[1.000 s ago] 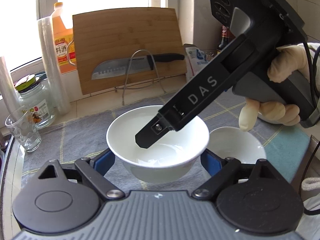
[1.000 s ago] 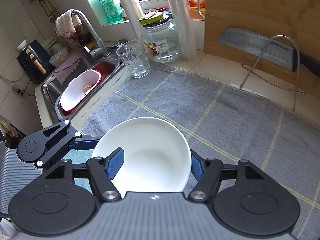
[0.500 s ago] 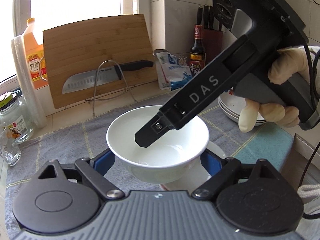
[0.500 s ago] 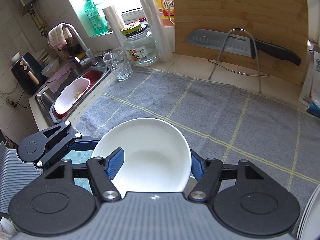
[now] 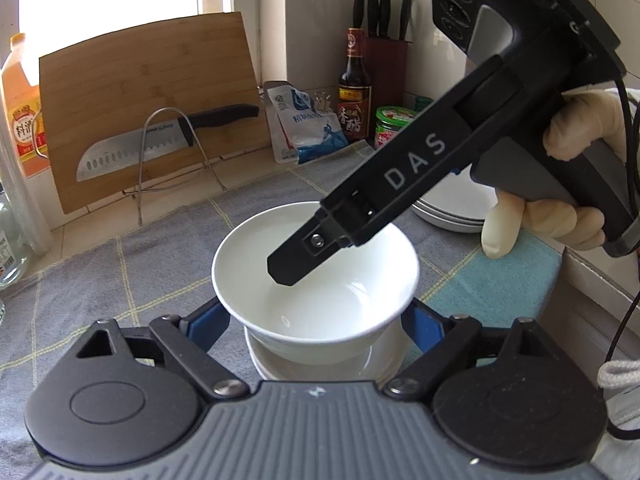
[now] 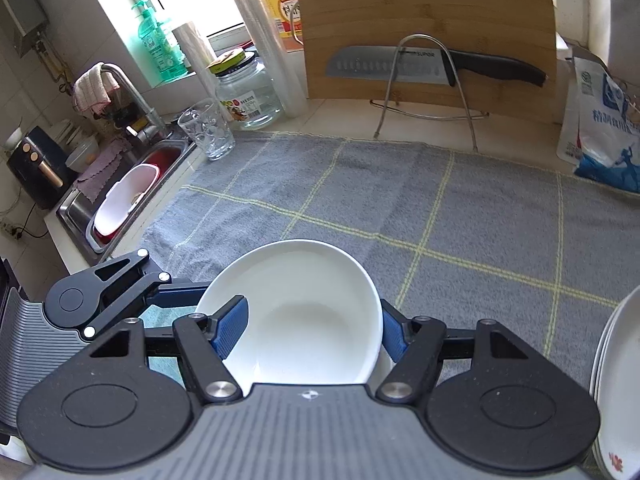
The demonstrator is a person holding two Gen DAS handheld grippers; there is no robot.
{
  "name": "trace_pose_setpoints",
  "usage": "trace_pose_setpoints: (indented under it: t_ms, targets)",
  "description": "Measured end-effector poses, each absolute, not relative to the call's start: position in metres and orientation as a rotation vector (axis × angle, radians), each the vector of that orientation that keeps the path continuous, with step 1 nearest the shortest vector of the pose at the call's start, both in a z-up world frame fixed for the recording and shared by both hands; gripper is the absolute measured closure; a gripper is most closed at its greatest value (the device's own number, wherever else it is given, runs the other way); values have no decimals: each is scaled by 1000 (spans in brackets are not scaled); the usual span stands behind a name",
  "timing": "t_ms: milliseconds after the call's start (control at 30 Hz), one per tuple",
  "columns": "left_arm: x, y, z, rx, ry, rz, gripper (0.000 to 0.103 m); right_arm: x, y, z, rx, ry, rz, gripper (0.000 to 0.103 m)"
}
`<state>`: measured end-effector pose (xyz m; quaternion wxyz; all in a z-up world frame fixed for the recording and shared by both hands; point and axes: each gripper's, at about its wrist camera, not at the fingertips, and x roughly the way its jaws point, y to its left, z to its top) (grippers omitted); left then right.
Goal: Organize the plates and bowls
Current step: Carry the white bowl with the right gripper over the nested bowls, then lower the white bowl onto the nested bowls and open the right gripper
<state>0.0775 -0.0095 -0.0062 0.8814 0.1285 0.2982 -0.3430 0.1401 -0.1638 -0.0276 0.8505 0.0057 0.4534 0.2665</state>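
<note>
Your right gripper (image 6: 306, 332) is closed on the bowl (image 6: 296, 312): one blue pad sits inside the wall at lower left of the right view, the other outside it at lower right. That pinch across the wall explains why the bowl hangs level between the fingers.

Your left gripper (image 5: 316, 316) stands partly open with its blue pads on either side of the same bowl (image 5: 316, 280). Whether they touch the wall, I cannot tell; it reads as steadying, not carrying.

In the left view the bowl sits low centre, directly over a second white dish (image 5: 320, 364) on the grey cloth (image 6: 400, 200). It appears close above that dish, probably for nesting; contact cannot be confirmed.

A plate stack (image 5: 456, 208) lies at centre right, well apart. Your gloved hand (image 5: 560, 184) grips the right tool's handle.
</note>
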Motion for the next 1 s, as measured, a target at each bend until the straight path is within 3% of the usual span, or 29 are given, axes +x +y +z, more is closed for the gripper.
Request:
trace_pose_setpoints:
  t_ms: [1000]
  targets:
    - [85, -15, -23, 291, 676, -734, 11, 136, -166, -43, -4, 965, 544, 29]
